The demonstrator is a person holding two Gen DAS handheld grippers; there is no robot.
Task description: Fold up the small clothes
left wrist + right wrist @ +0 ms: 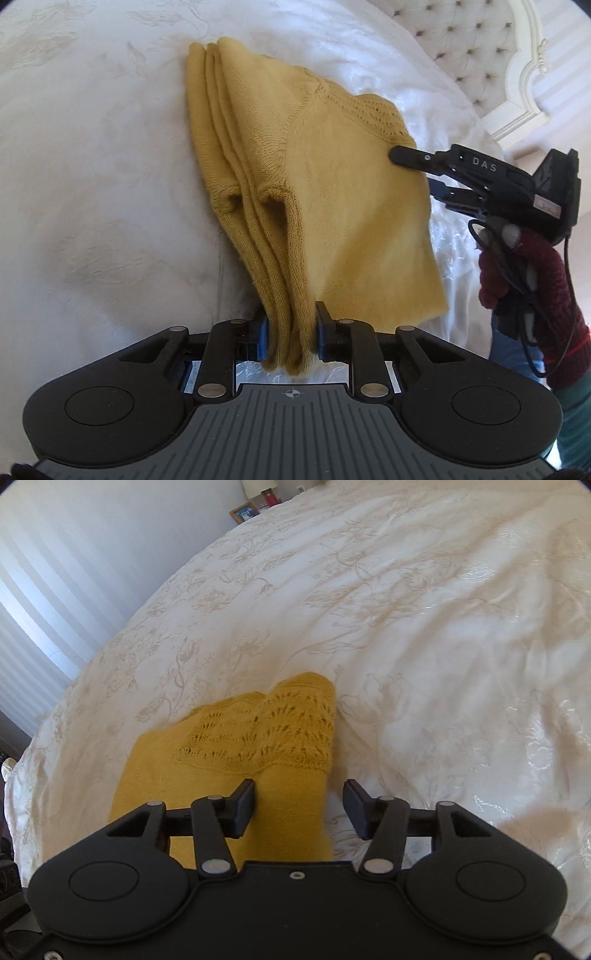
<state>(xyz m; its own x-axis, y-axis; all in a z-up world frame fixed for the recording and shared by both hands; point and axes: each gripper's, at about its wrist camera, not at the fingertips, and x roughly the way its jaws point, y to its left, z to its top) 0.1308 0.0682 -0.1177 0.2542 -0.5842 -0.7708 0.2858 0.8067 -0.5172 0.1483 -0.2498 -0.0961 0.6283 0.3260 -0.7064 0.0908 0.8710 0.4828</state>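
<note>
With the bunched layers of the yellow sweater [332, 206] being clamped by the left gripper [291, 334] alone — the right gripper [298, 805] fingers being held apart around its edge — the fold on the bed [443, 627] is likely being dragged askew.

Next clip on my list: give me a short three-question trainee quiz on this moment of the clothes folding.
1. True or false: the left gripper has bunched folds of the yellow knit garment between its pads.
2. How do the jaws of the right gripper stand? A) pinched tight on a sock B) apart, over the garment's edge C) out of sight in both views
3. Fill in: the garment lies on a white ____ with a floral pattern.

Key:
1. True: the folds sit squeezed between the blue pads.
2. B.
3. Bedspread.
</note>
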